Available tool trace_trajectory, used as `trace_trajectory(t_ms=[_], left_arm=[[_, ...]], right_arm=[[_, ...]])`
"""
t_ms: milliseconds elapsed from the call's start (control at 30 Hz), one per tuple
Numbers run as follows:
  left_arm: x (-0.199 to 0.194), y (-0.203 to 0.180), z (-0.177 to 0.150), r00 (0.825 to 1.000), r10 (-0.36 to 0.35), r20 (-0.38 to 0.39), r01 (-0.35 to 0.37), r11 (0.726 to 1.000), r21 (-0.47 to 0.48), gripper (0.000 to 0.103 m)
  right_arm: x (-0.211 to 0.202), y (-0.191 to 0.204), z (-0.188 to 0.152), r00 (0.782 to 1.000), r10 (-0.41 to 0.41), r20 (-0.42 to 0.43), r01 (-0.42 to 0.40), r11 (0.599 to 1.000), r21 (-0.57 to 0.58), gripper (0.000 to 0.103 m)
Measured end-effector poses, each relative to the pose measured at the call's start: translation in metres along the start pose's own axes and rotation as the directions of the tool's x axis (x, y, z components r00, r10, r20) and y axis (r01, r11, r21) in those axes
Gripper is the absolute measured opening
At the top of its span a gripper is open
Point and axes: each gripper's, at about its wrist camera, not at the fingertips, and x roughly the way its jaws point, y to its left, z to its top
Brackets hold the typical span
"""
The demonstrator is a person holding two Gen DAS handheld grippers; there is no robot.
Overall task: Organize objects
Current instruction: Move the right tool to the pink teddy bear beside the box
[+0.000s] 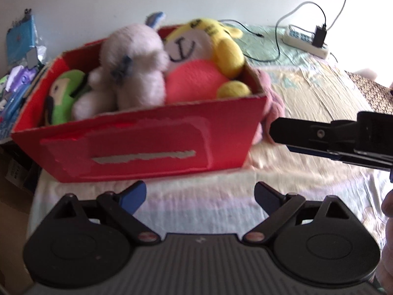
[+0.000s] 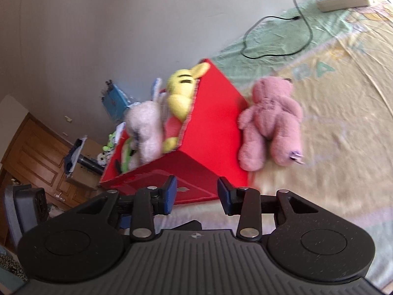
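Four plush toys (image 1: 137,56) in one red box (image 1: 152,145), one pink bear (image 2: 267,123) beside it

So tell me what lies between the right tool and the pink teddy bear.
Only bare bedsheet, seen in the right wrist view. The right tool is open and empty; the pink teddy bear lies outside the red box, against its side.
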Motion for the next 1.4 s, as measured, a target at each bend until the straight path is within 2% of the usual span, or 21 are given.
trace_trajectory(t_ms=[133, 333, 500, 667, 933, 1100, 1233, 1400], left_arm=[[0.014, -0.014, 0.000, 0.999, -0.029, -0.044, 0.030, 0.999, 0.016, 0.095], [0.034, -0.042, -0.004, 0.991, -0.089, -0.103, 0.099, 0.991, 0.091, 0.095], [0.041, -0.056, -0.004, 0.989, -0.125, -0.081, 0.135, 0.982, 0.130, 0.095], [0.054, -0.055, 0.001, 0.982, -0.168, -0.091, 0.177, 0.978, 0.107, 0.095], [0.062, -0.052, 0.003, 0.985, -0.157, -0.074, 0.165, 0.979, 0.116, 0.095], [0.060, -0.045, 0.001, 0.988, -0.137, -0.070, 0.143, 0.985, 0.098, 0.095], [0.059, -0.041, -0.002, 0.990, -0.116, -0.075, 0.122, 0.990, 0.074, 0.095], [0.054, -0.041, -0.003, 0.990, -0.121, -0.068, 0.125, 0.991, 0.048, 0.095]], right_arm=[[-0.004, -0.016, -0.001, 0.999, -0.052, -0.002, 0.052, 0.998, 0.034, 0.039], [-0.009, -0.038, -0.001, 0.993, -0.119, 0.006, 0.118, 0.990, 0.072, 0.039], [-0.004, -0.055, 0.007, 0.985, -0.172, 0.013, 0.171, 0.982, 0.080, 0.039], [0.011, -0.062, 0.019, 0.978, -0.207, 0.015, 0.206, 0.978, 0.043, 0.039], [0.050, -0.067, 0.041, 0.973, -0.229, -0.016, 0.228, 0.973, -0.031, 0.039], [0.070, -0.069, 0.043, 0.972, -0.233, -0.033, 0.231, 0.971, -0.055, 0.037], [0.072, -0.067, 0.042, 0.970, -0.241, -0.014, 0.239, 0.967, -0.083, 0.033], [0.061, -0.076, 0.042, 0.974, -0.224, -0.027, 0.223, 0.974, -0.033, 0.030]])
